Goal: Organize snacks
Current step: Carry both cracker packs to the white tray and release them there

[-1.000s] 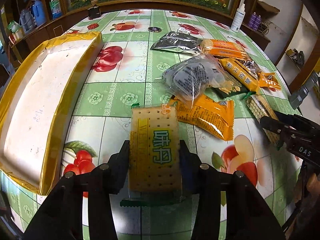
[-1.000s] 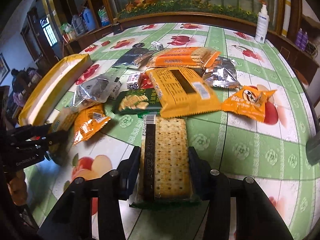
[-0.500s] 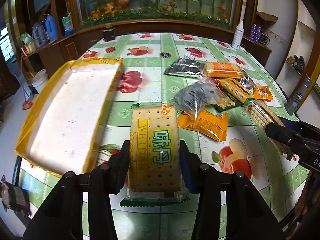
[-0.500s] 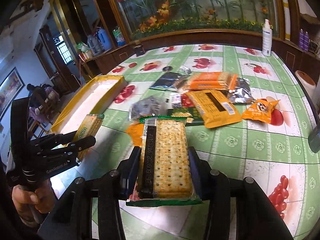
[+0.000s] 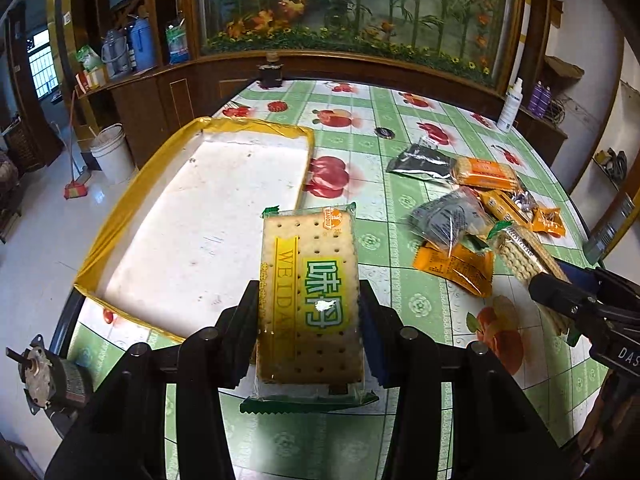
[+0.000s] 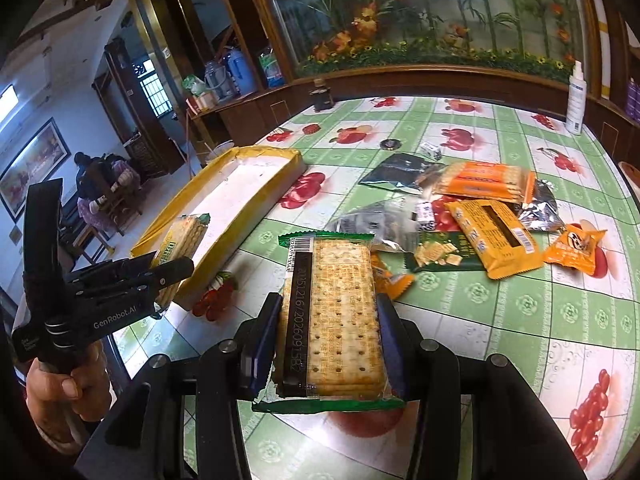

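My left gripper (image 5: 308,320) is shut on a cracker pack with green lettering (image 5: 310,292), held in the air at the near right corner of the white tray with yellow taped rim (image 5: 120,216). My right gripper (image 6: 328,340) is shut on a second cracker pack, barcode side up (image 6: 332,312), lifted over the table's near part. In the right wrist view the left gripper (image 6: 172,270) and its pack (image 6: 184,240) hover at the tray's near end (image 6: 240,216). The right gripper's finger (image 5: 560,300) shows at the right of the left wrist view.
A heap of snack packs lies right of the tray: orange packs (image 6: 492,236), a silver-black bag (image 5: 424,160), a clear bag (image 5: 448,216), a green pack (image 6: 444,256). A white spray bottle (image 6: 576,96) stands at the far table edge. A hand (image 6: 60,392) grips the left tool.
Both grippers have risen with their cracker packs and swung left toward the tray, which now sits nearer the middle of the left wrist view. The snack heap has dropped back to the right.
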`<state>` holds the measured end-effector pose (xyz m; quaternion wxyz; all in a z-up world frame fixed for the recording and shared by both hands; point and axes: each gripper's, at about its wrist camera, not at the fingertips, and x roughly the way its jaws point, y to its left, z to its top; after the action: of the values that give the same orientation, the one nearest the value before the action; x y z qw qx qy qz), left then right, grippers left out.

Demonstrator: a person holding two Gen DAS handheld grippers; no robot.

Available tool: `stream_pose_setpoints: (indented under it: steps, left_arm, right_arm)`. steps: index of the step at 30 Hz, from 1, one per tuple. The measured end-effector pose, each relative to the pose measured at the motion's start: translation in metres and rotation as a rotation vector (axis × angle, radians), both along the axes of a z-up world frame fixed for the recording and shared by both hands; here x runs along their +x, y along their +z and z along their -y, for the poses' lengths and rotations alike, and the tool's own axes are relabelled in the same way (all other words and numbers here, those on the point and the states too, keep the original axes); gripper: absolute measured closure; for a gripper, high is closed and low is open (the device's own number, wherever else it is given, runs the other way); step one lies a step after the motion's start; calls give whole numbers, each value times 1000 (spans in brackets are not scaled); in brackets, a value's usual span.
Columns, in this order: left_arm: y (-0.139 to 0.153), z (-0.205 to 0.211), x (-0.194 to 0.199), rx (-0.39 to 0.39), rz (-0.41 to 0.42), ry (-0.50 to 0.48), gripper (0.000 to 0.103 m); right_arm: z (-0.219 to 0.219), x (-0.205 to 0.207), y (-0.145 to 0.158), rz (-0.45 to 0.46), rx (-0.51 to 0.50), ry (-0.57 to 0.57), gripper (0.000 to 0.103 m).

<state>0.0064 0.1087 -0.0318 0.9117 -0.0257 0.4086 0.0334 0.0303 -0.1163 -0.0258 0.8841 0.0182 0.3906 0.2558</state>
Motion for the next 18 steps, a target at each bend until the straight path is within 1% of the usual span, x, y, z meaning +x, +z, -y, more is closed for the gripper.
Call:
stream_pose_setpoints:
  steps: [4, 8, 18]
  left_arm:
    - [4, -12, -1, 3, 20, 26, 59]
    - [6, -32, 1, -11, 28, 66, 59]
    - [1, -82, 8, -46, 16, 177, 59]
  right_arm:
    - [-12, 4, 2, -1, 0, 22, 56]
    - [-27, 10, 5, 0, 7, 51, 56]
    - [-86, 36, 2, -25, 52, 149, 56]
